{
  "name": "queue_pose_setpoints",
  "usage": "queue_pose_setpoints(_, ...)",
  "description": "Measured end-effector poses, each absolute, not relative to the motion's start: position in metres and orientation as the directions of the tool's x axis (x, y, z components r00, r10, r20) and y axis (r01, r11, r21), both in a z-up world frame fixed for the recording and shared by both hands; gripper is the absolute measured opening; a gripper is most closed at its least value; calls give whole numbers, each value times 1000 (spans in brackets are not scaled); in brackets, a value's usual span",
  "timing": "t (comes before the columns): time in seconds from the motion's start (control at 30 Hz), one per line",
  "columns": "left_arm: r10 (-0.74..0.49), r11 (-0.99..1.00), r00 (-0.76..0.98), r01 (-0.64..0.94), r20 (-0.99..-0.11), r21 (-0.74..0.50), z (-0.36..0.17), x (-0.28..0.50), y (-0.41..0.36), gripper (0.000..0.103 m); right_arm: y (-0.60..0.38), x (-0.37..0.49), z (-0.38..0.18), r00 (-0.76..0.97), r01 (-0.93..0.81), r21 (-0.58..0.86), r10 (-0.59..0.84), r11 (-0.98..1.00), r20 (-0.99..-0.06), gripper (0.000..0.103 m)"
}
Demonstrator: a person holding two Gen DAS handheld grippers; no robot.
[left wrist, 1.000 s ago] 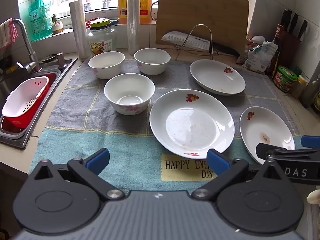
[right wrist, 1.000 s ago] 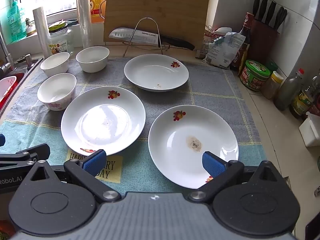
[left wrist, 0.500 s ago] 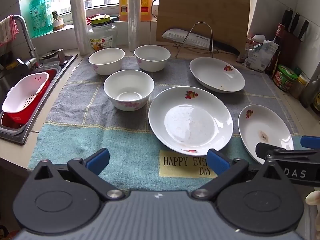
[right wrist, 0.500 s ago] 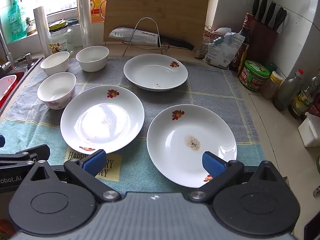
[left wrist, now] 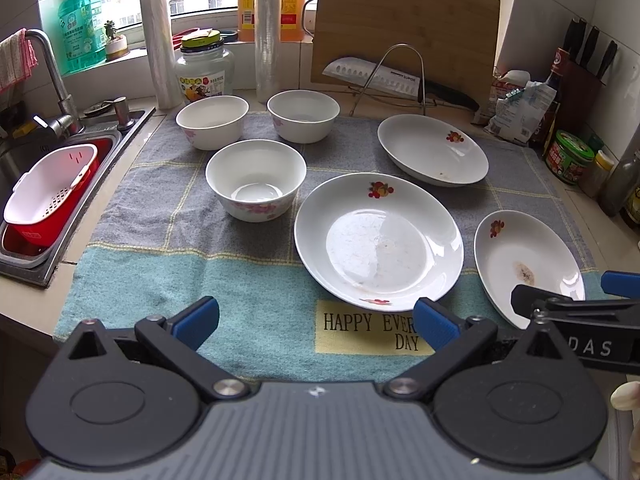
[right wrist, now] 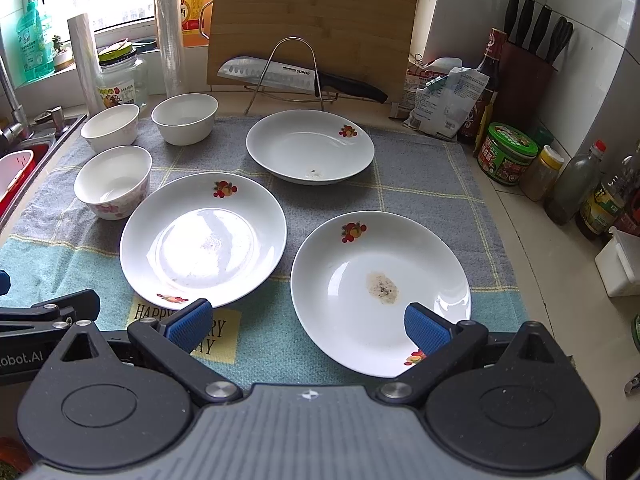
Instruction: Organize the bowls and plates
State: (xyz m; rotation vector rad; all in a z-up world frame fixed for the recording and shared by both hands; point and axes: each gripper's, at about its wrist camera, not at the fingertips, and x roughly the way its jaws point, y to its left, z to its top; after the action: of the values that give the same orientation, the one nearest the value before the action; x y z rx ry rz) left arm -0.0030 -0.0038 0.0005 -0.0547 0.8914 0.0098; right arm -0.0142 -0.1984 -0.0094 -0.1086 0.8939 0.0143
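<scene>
Three white plates with fruit prints lie on a towel: a centre plate (left wrist: pixel 378 240) (right wrist: pixel 202 238), a far plate (left wrist: pixel 432 150) (right wrist: pixel 310 146) and a near-right stained plate (left wrist: pixel 528 264) (right wrist: pixel 380 290). Three white bowls stand at the left: a near bowl (left wrist: pixel 255 180) (right wrist: pixel 113 182), a back-left bowl (left wrist: pixel 211 121) (right wrist: pixel 110 126) and a back bowl (left wrist: pixel 303 115) (right wrist: pixel 185 118). My left gripper (left wrist: pixel 316 322) is open and empty above the towel's front. My right gripper (right wrist: pixel 306 326) is open and empty, its right finger over the stained plate's near rim.
A sink (left wrist: pixel 24 252) with a red and white strainer basket (left wrist: pixel 48 196) lies at the left. A cutting board (right wrist: pixel 312 28), knife on a rack (right wrist: pixel 288 76), jars, rolls and bottles line the back. Sauce bottles (right wrist: pixel 572 188) and a knife block (right wrist: pixel 528 68) stand at the right.
Both grippers have drifted slightly back and up, so the dishes sit a little higher in view. Nothing was grasped or moved.
</scene>
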Motion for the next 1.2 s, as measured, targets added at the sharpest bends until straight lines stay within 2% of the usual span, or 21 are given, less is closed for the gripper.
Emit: queue_pose_setpoints(1.2,-18,998,626,-30,-780,-48,3,0,-6,102,-197,-7,-8,634,-57,-92,-36,994,-772,103)
